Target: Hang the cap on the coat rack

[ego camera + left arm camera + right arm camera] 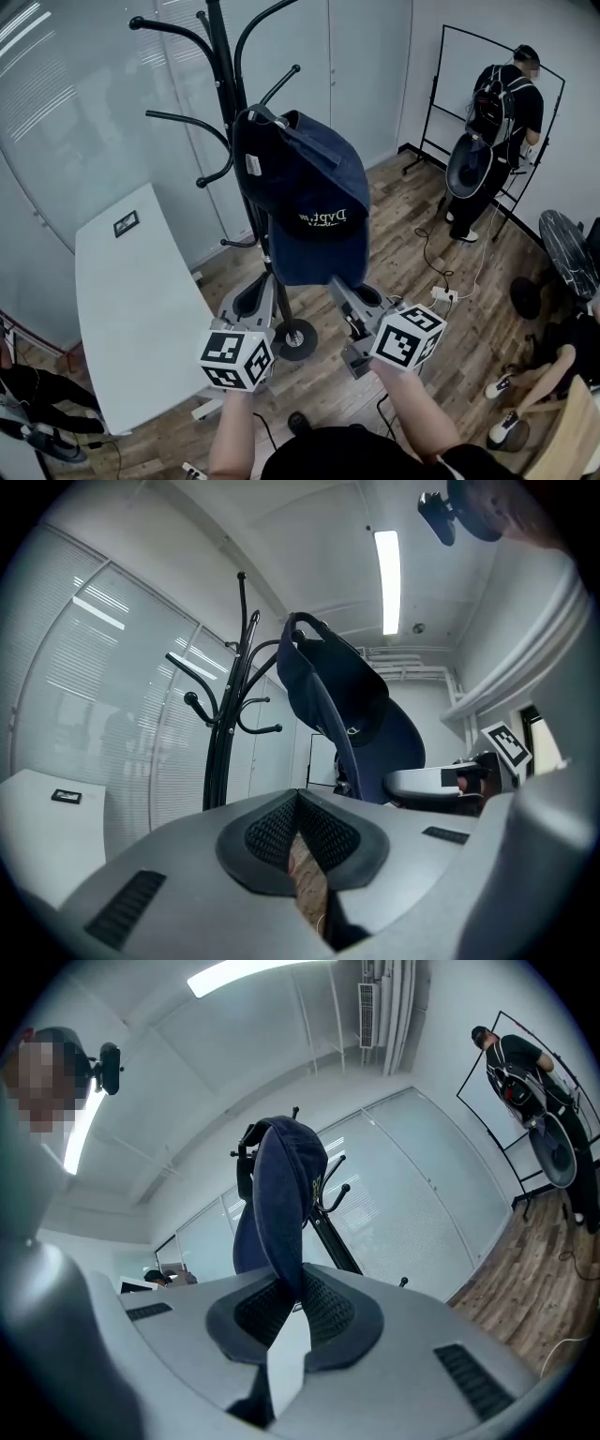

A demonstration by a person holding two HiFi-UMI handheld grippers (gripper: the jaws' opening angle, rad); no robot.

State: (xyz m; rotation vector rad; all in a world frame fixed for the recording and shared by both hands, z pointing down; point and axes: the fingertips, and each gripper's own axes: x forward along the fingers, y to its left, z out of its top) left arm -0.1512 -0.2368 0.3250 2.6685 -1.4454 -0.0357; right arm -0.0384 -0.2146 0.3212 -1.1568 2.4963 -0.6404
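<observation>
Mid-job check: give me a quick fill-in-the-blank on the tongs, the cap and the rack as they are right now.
The right tongs are shut on the ____ of the cap.
The left tongs are shut and hold ____.
The cap is held up among the hooks of the ____ coat rack.
In the head view, the white table stands on the rack's ____ side.
Missing words: brim; nothing; black; left.

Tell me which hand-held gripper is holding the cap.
The right hand-held gripper: its jaws are shut on the brim of the navy cap. The left hand-held gripper has its jaws together with nothing between them.
</observation>
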